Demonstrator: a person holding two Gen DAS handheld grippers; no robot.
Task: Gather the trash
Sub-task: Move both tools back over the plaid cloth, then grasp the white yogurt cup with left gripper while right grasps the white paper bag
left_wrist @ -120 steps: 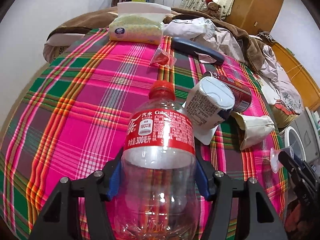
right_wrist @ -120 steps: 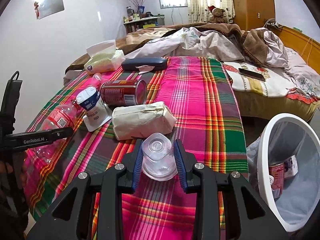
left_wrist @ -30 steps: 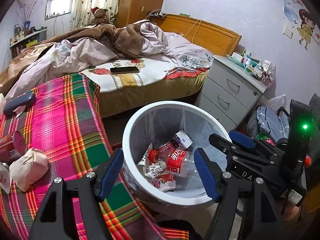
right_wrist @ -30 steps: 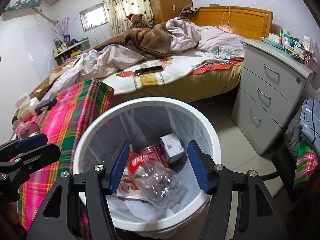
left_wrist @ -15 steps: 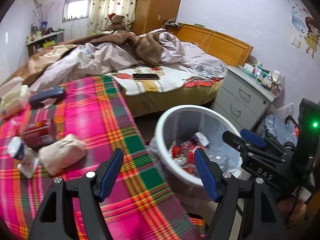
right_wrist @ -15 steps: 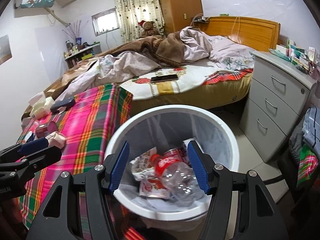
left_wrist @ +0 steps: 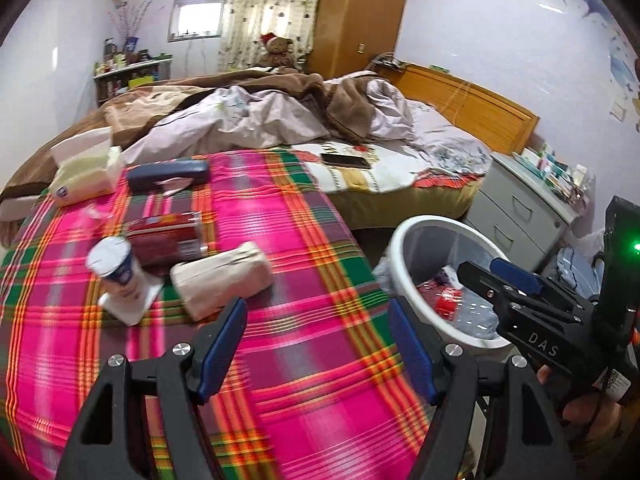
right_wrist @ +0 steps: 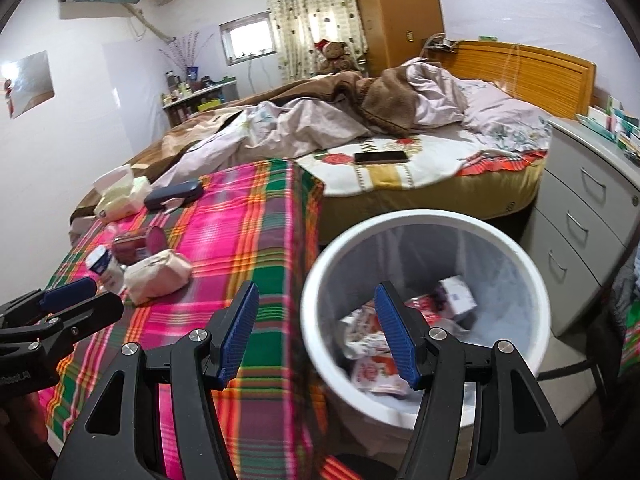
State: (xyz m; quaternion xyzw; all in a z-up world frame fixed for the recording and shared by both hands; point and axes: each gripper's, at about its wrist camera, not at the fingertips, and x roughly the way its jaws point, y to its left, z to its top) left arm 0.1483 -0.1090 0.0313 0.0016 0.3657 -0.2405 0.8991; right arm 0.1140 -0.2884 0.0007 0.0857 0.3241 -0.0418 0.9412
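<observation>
My left gripper (left_wrist: 316, 340) is open and empty above the plaid tablecloth (left_wrist: 304, 236). On the cloth lie a crumpled beige bag (left_wrist: 222, 276), a red can (left_wrist: 166, 236) on its side and a white yogurt cup (left_wrist: 116, 270). My right gripper (right_wrist: 314, 332) is open and empty, over the near rim of the white bin (right_wrist: 524, 264). The bin (left_wrist: 400, 240) holds wrappers, a small box (right_wrist: 458, 298) and a clear bottle. The right gripper (left_wrist: 504, 276) also shows in the left wrist view, over the bin.
A tissue pack (left_wrist: 84, 180) and a dark glasses case (left_wrist: 168, 174) lie at the table's far end. An unmade bed (left_wrist: 320, 128) with a phone (left_wrist: 346, 160) stands behind. A grey drawer unit (right_wrist: 592, 208) is right of the bin.
Both grippers have let their bottle and cup go into the bin and stand open. Both have swung left, from over the bin back toward the table.
</observation>
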